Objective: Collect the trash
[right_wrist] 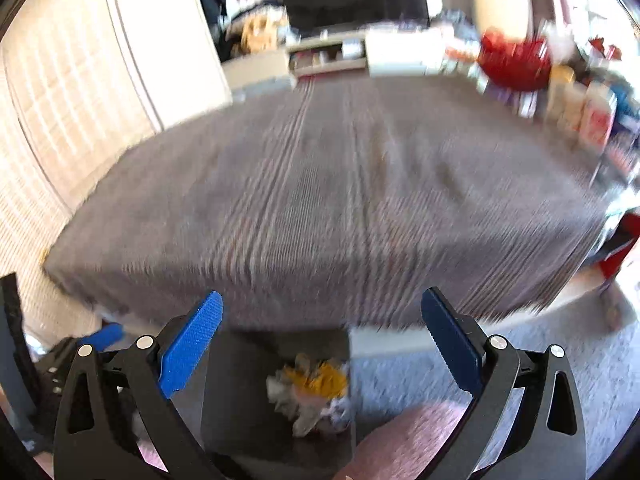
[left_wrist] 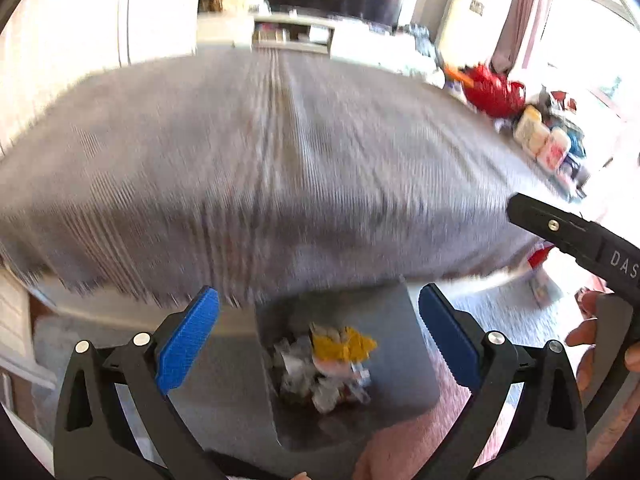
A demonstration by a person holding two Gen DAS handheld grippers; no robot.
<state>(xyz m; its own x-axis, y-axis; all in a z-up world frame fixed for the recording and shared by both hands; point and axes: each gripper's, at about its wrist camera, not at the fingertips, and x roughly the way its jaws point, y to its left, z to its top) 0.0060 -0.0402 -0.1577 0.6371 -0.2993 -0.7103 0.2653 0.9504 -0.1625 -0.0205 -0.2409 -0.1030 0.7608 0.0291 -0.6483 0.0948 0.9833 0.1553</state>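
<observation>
A dark grey bin (left_wrist: 400, 320) stands on the floor below the table's near edge. It holds crumpled white and yellow trash (left_wrist: 336, 360). My left gripper (left_wrist: 320, 336) is open and empty, right above the bin. The bin (right_wrist: 240, 392) and the trash (right_wrist: 316, 388) also show in the right wrist view. My right gripper (right_wrist: 322, 340) is open and empty above the bin too. The right gripper's black body (left_wrist: 580, 236) shows at the right of the left wrist view. Both views are motion-blurred.
A table with a grey striped cloth (left_wrist: 260, 160) fills the middle. At its far right stand a red pot (left_wrist: 494, 90) and several packets (left_wrist: 544, 140). A white sofa (right_wrist: 80, 100) is on the left. Grey carpet (right_wrist: 520, 360) lies right of the bin.
</observation>
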